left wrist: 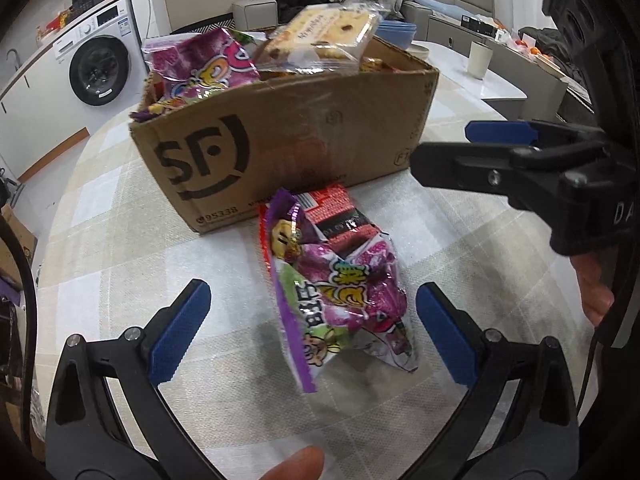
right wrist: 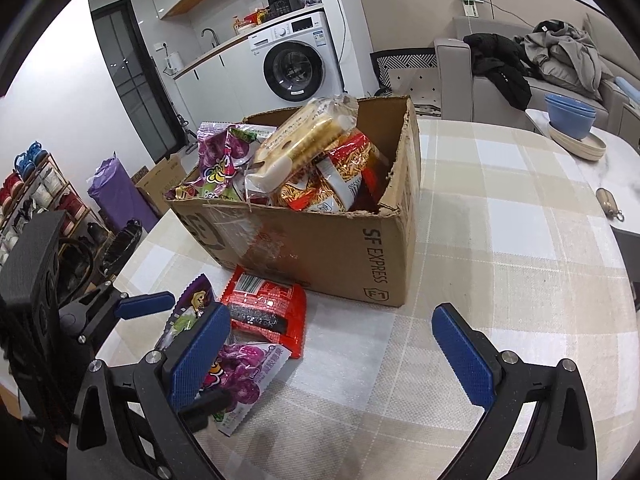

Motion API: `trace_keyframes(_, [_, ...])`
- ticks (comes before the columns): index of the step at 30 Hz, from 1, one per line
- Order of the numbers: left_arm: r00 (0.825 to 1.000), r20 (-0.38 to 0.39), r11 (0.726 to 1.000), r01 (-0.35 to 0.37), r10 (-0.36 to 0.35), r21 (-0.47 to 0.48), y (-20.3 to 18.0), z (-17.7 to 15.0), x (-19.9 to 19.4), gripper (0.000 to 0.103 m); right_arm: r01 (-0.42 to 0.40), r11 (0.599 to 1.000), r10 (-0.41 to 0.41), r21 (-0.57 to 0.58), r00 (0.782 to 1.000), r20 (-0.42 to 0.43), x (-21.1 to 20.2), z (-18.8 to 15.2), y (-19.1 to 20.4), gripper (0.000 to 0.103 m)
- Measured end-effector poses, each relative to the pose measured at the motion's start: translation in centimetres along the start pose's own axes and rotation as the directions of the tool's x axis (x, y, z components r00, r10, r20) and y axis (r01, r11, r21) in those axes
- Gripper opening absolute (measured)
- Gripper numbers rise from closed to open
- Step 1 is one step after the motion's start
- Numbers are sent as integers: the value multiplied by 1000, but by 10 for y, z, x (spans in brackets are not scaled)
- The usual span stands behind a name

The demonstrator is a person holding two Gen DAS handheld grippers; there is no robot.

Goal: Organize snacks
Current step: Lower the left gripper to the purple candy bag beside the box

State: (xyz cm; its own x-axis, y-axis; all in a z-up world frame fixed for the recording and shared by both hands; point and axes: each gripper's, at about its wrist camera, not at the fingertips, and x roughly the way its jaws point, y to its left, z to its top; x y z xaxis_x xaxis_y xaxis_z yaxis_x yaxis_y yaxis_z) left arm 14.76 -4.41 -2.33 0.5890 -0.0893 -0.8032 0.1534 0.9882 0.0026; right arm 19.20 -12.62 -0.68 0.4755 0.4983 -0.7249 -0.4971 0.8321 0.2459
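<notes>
A purple snack bag (left wrist: 344,300) lies on the checked tablecloth, partly on top of a red packet (left wrist: 336,216). My left gripper (left wrist: 312,332) is open, its blue pads on either side of the purple bag without touching it. Just behind stands a cardboard SF box (left wrist: 280,140) heaped with snacks, a biscuit pack (left wrist: 328,32) on top. In the right wrist view my right gripper (right wrist: 332,356) is open and empty above bare cloth, to the right of the purple bag (right wrist: 240,364) and red packet (right wrist: 264,308), in front of the box (right wrist: 320,248).
Blue bowls (right wrist: 570,116) on beige plates sit at the table's far right, near a cup (left wrist: 479,60) and a small key holder (right wrist: 608,200). The table edge curves close on the left. A washing machine (right wrist: 296,64) and a sofa with clothes stand beyond.
</notes>
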Motion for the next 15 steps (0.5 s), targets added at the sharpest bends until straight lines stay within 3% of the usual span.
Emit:
trace_keyframes(11, [1000,-27,999,9,-10,-42,-4,-5,31,102,0,1000,0,1,1000,-6,2,-1,0,103])
trace_keyframes(15, [998,-32,998,45,-46,-47,-2,-4,36,88,-1,1000,1,3,1000,-8,3,-1,0,102])
